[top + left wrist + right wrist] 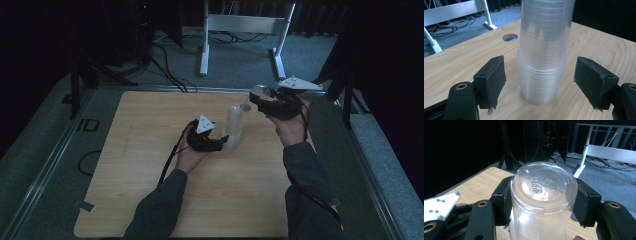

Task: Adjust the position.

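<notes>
A tall stack of clear, thin-walled plastic cups [233,127], nested upside down, stands on the pale wooden desk [150,165]. The right claw [541,202] is clamped on the topmost cup [543,195] just under its flat base. The left claw [539,82] is open, its 2 pads flanking the stack's lower cups [541,85] without touching. These cups look very light, slick and easily crushed, and nested ones cling; best to pinch gently near the stiffer ribbed rim.
</notes>
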The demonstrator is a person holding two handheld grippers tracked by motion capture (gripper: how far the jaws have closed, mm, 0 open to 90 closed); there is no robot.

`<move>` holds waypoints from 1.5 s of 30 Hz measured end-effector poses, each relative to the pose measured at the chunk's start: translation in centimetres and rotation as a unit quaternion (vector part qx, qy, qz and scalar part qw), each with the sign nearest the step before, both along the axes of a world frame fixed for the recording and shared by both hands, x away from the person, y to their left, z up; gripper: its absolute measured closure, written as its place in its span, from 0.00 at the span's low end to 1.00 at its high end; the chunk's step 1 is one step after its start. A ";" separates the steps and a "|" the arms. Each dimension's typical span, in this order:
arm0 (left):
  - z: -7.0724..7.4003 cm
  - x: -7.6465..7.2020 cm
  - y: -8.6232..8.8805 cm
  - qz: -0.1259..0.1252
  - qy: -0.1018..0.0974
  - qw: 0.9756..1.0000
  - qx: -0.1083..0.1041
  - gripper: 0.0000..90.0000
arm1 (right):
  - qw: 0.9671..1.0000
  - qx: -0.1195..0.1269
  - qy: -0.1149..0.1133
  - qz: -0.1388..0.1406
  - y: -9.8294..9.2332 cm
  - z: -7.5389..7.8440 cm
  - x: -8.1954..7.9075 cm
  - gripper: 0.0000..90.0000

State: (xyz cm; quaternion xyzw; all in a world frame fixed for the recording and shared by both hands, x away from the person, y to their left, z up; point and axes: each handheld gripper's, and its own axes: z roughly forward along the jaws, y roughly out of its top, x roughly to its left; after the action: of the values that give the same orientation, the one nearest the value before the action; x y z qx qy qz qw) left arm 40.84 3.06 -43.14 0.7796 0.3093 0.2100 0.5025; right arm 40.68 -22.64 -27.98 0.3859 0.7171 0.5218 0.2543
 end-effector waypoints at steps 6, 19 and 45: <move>0.4 -0.9 0.4 0.000 -0.015 1.000 -0.009 0.28 | 1.000 -0.003 0.009 -0.011 -1.0 -0.6 -0.5 0.45; 1.0 -2.8 -0.2 -0.024 -0.024 0.999 -0.018 0.28 | 0.999 0.002 0.041 -0.027 -2.4 -4.4 -2.4 0.46; 1.0 -4.8 -2.8 -0.080 -0.032 0.996 -0.014 0.30 | 0.991 0.074 0.107 -0.023 -1.9 -11.1 -5.3 0.46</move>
State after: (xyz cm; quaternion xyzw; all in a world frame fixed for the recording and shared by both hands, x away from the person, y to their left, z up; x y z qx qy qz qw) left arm 35.99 0.29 -42.14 0.7875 0.2325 0.1898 0.5383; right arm 35.34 -24.51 -39.11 0.4735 0.6905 0.5232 0.1590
